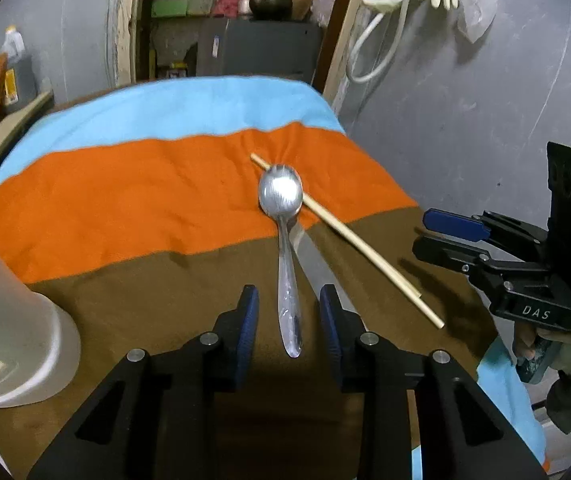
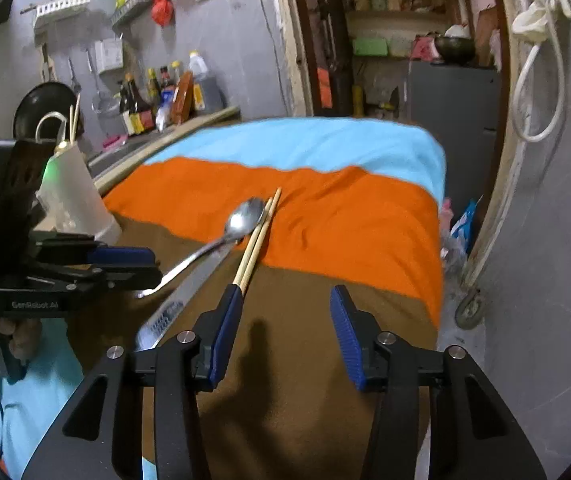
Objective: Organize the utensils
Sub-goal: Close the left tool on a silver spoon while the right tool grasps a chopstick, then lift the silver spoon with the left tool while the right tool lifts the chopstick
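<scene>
A steel spoon [image 1: 285, 240] lies on the striped cloth, its bowl on the orange band, its handle pointing between my left gripper's [image 1: 289, 320] open fingers without touching either one. A knife blade [image 1: 317, 264] lies under it and a pair of wooden chopsticks [image 1: 349, 236] lies to the right. In the right wrist view the spoon [image 2: 241, 220], knife [image 2: 181, 300] and chopsticks [image 2: 257, 240] lie ahead-left. My right gripper [image 2: 285, 320] is open and empty, its left finger next to the chopsticks' near end. A white holder cup [image 1: 9, 320] stands at the left.
The cloth [image 1: 125, 200] has blue, orange and brown bands and covers the table. The white cup [image 2: 73, 192] holds utensils in the right wrist view. Bottles [image 2: 157, 96] stand on a counter behind. A grey wall and a hose [image 1: 369, 52] are on the right.
</scene>
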Demonstrator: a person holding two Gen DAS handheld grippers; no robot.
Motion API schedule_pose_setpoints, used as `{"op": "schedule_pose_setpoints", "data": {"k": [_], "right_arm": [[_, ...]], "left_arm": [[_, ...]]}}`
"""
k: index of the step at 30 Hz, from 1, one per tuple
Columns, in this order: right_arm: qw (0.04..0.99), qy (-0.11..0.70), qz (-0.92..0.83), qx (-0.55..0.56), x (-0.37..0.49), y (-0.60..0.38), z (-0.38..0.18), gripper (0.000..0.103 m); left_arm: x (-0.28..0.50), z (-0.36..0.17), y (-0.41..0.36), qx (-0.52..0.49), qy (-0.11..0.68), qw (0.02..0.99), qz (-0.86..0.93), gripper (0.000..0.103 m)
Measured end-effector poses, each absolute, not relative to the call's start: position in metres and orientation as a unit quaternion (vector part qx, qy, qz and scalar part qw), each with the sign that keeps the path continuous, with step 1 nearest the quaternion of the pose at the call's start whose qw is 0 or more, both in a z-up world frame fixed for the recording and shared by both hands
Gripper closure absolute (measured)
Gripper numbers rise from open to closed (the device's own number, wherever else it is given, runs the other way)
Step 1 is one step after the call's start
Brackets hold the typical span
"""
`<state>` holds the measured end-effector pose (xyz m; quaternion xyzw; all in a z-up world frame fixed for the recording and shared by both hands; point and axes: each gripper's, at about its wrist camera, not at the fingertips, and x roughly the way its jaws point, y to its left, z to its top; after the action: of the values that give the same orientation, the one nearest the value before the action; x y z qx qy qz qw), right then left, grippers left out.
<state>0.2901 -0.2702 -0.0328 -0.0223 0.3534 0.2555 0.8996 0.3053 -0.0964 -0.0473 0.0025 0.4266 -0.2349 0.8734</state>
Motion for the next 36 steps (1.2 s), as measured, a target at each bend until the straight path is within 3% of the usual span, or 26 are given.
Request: {"op": "schedule_pose_setpoints", "data": {"k": [8,18,20,26,29,34,36], "right_arm": [[0.888,0.370,0.271,-0.028,0.292,-0.266,-0.037,0.060],[0.883,0.382,0.270,-0.050,0.296,-0.252,-0.037,0.060],[0.882,0.387,0.262,-0.056,0.298,-0.249,-0.037,0.060],[0.878,0.399,0.251,-0.081,0.307,-0.235,-0.039,0.060],[0.881,0.400,0.238,-0.089,0.316,-0.232,-0.038,0.065],[0.880,0.405,0.236,-0.081,0.325,-0.233,-0.040,0.094],[0.882,0.402,0.231,-0.083,0.324,-0.234,-0.039,0.097]], "left_arm": [[0.313,-0.051,-0.104,0.038,0.433,0.873,-0.221,0.085],[0.336,-0.058,-0.120,0.097,0.434,0.872,-0.207,0.086],[0.338,-0.060,-0.121,0.103,0.430,0.874,-0.198,0.095],[0.341,-0.060,-0.108,0.082,0.434,0.876,-0.192,0.096],[0.336,-0.059,-0.102,0.077,0.436,0.877,-0.188,0.096],[0.325,-0.057,-0.092,0.058,0.442,0.877,-0.178,0.096],[0.320,-0.055,-0.090,0.055,0.445,0.876,-0.178,0.096]]}}
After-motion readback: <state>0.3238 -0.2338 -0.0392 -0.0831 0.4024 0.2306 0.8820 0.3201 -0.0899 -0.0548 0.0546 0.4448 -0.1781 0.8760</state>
